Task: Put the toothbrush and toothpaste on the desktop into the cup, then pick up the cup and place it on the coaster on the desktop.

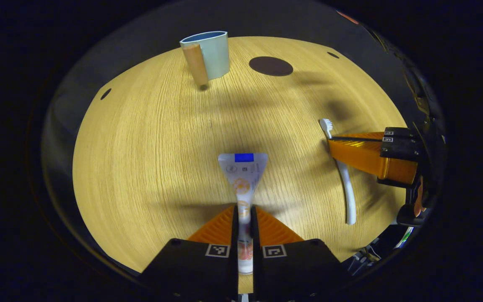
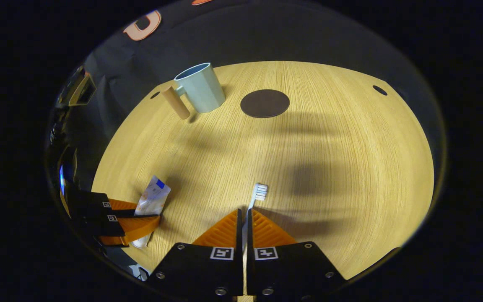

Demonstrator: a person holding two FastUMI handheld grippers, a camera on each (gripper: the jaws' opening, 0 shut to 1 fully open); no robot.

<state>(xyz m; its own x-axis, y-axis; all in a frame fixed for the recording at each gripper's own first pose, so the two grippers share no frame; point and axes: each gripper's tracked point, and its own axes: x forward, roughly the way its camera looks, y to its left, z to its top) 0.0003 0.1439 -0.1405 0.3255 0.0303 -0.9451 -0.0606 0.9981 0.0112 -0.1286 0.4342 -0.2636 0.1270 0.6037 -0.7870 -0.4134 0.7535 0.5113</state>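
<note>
Between its fingers, the left gripper [image 1: 244, 214] clamps the toothpaste [image 1: 243, 176]. The right gripper [image 2: 244, 218] pinches the toothbrush [image 2: 256, 197]. Far ahead stand the cup [image 2: 199, 87] and coaster [image 2: 265, 103].

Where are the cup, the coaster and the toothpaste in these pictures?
cup [image 2: 203, 89], right gripper view, on its side wall.
coaster [image 2: 265, 103], right gripper view, on the middle of its top.
toothpaste [image 1: 242, 170], left gripper view, on the flat crimped end of the tube.

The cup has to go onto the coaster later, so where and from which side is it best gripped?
Probably by the handle, the upright wooden bar on the cup's left in the right gripper view. It stands clear of the wall, so the fingers can close across it, coming in level from that side. The coaster lies on the other side.
</note>
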